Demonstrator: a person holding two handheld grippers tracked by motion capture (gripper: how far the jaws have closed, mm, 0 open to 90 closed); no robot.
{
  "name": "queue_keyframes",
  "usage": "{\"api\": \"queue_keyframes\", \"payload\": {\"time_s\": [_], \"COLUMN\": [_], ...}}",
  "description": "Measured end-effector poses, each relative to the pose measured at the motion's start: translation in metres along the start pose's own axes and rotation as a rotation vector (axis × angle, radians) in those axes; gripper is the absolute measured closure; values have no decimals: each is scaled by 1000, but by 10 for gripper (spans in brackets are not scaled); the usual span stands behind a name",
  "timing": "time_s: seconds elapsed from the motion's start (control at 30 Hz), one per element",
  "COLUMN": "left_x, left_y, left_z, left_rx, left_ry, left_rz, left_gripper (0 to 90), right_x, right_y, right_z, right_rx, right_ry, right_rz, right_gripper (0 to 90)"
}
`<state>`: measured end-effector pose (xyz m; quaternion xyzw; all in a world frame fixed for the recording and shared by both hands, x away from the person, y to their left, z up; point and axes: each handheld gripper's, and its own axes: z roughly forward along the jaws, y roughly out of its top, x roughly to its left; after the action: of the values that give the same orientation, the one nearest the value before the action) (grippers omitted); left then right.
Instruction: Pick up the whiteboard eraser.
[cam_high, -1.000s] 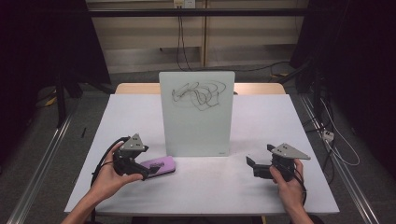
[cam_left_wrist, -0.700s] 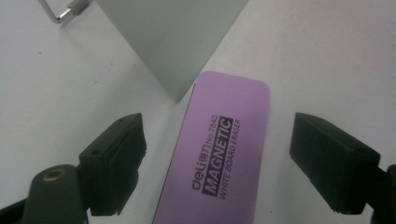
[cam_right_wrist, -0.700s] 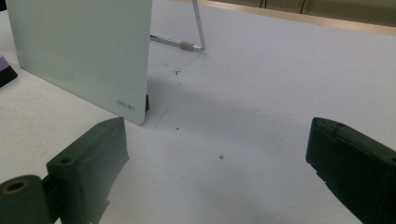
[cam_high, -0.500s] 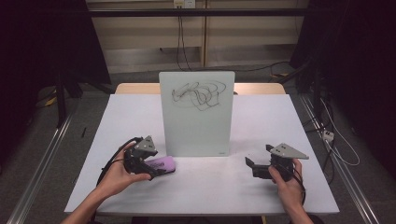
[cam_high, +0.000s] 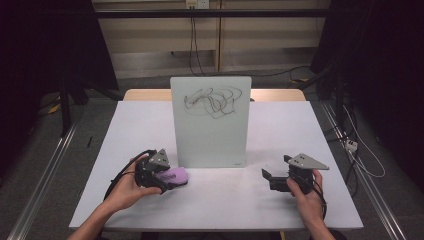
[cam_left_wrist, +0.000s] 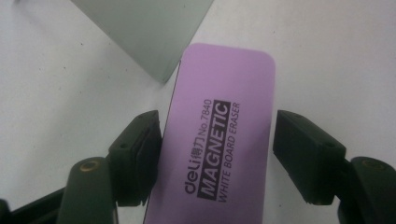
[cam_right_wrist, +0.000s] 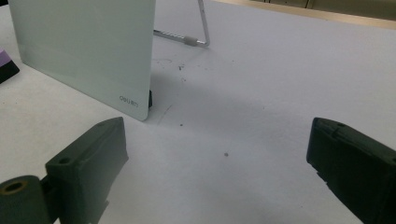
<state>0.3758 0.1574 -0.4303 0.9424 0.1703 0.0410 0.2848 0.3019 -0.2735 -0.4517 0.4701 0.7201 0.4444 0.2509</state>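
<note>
Left gripper (cam_high: 167, 181) is low on the table (cam_high: 300, 130), jaws straddling the purple eraser (cam_left_wrist: 215, 140) across its short width. One jaw looks to be touching the eraser's edge, the other is just off it with a sliver of table showing, so jaws are open around it, not clamped yet. My read: it's lined up to pinch the eraser crosswise, leaving the long faces free for wiping. Eraser lies flat, label up, just in front of the board's left bottom corner.

Centre: whiteboard (cam_high: 210, 122) stands upright on a wire prop at the back, face toward the person, black scribble (cam_high: 212, 99) across its upper part. Propped like that, it can likely be wiped from the front without being held.

Right gripper (cam_high: 267, 178) sits on the table near the board's right bottom corner, held in the person's hand (cam_high: 302, 192). Jaws wide open, nothing between them, just bare table. Looks parked, maybe ready to steady the board; that's a guess.

Containers: none on the table, nothing to report inside anything.
</note>
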Motion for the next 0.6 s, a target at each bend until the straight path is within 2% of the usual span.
{"api": "queue_keyframes", "payload": {"time_s": [0.1,0.13,0.6], "left_x": [1,3,3], "left_y": [-1,-1,-2], "left_z": [1,2,5], "left_rx": [17,4,8], "left_ry": [23,-8,-12], "left_rz": [5,7,23], "left_gripper": [349,362,364], "right_x": [0,0,0], "right_y": [0,0,0], "right_z": [0,1,1], "right_rx": [0,1,4], "right_ry": [4,5,6], "right_rz": [-4,-5,-4], "right_gripper": [55,55,55]}}
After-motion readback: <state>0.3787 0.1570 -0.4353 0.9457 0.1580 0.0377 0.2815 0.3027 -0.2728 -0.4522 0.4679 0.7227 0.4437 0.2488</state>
